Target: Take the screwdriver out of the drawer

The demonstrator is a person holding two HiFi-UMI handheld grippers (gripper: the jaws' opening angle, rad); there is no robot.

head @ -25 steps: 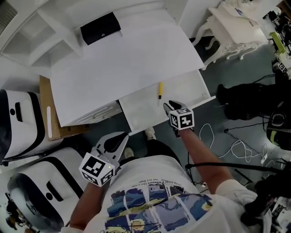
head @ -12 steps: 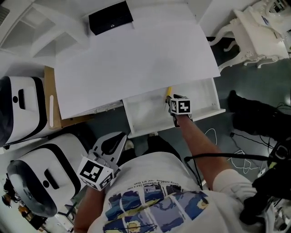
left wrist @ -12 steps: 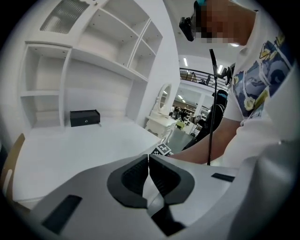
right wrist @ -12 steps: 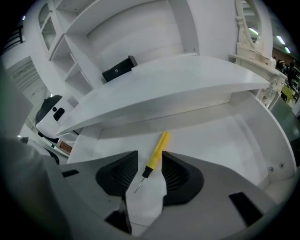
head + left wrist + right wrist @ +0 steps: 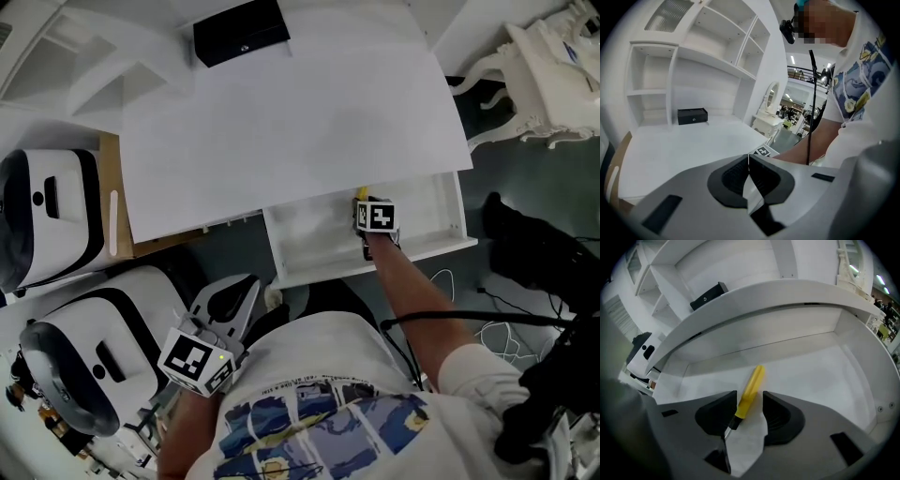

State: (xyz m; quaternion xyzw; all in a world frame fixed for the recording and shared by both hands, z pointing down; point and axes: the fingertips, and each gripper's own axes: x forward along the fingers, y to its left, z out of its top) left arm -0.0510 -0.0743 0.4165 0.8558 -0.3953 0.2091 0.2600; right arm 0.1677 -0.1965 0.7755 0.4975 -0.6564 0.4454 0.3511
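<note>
Jaws pressed together on nothing, the left gripper [image 5: 748, 164] hangs nearest the person, low at the left, beside the near left corner of the open drawer [image 5: 309, 239]. Beyond it, the right gripper [image 5: 749, 403] points steeply down into the white drawer, its jaws wide after just opening. The screwdriver [image 5: 750, 391] lies flat on the drawer floor between them, its yellow handle passing through the gap and pointing toward the far wall, its dark shaft running back under the gripper, the pads not clamped on it. Farther on, the white desk top [image 5: 281, 112] overhangs the drawer's far part, and a black box [image 5: 241, 31] sits toward the desk's far edge, below white shelves [image 5: 717, 37].
</note>
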